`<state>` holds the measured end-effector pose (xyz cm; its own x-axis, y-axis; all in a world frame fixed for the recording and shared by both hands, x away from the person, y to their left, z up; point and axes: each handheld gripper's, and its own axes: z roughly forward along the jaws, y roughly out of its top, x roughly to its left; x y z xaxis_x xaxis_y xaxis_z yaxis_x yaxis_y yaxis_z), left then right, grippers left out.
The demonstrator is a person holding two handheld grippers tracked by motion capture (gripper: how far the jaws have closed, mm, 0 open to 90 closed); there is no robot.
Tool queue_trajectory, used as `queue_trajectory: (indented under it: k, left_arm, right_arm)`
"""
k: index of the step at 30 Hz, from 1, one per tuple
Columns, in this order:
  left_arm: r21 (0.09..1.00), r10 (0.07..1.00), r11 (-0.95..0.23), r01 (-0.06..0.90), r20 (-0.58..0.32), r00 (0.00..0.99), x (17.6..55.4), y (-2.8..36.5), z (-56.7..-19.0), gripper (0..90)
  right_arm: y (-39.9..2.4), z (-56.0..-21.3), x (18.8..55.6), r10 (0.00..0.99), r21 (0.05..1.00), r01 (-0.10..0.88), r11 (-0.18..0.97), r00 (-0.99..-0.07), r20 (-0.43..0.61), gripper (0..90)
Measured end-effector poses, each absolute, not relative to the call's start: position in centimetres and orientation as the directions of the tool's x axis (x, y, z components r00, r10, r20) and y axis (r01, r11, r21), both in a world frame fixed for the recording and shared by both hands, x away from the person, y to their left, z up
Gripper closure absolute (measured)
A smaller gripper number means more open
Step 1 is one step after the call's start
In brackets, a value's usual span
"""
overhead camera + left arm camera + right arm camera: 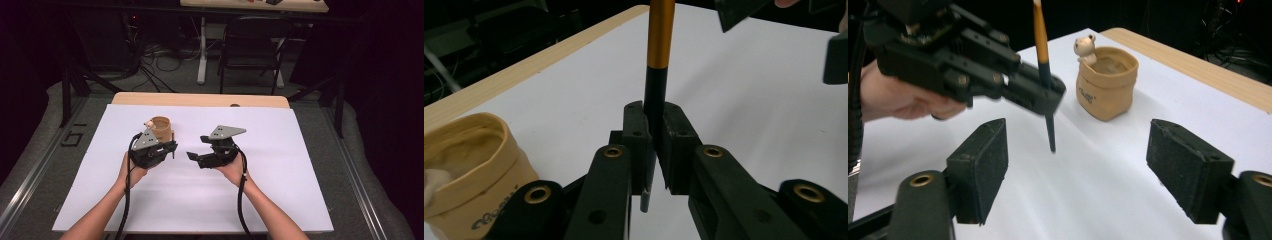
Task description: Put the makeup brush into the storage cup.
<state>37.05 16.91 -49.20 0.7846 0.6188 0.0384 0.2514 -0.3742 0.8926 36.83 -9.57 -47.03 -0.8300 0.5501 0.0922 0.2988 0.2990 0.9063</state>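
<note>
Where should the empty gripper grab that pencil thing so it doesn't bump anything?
Probably the orange upper shaft of the pen, from the side. It stands upright in the left gripper, which clamps the black lower part, so above is free. The right gripper is open.

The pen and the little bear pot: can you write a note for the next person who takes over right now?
Left gripper: shut on the black-and-gold pen, held upright above the white sheet.
Right gripper: open, nothing between its pads, facing the pen.
Tan pot with a bear figure on its rim stands just beyond the left gripper.
Done: pen is gripped by the left gripper.
Left: probably drop the pen into the pot.
</note>
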Motion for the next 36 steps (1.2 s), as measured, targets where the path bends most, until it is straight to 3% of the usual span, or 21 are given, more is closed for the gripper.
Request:
queue_trajectory:
  k: [26,36]
  left_arm:
    - [0.904,0.68,-0.342,0.255,0.05,0.732,38.1,19.0,-47.7,82.9]
    - [0.906,0.7,-0.342,0.249,0.069,0.71,38.7,19.6,-46.8,82.8]
  right_arm:
    - [-14.5,-48.7,34.5,0.604,0.903,0.288,0.319,-0.796,0.041,5.6]
    - [-16.4,-49.7,33.5,0.634,0.907,0.288,0.308,-0.773,0.03,4.7]
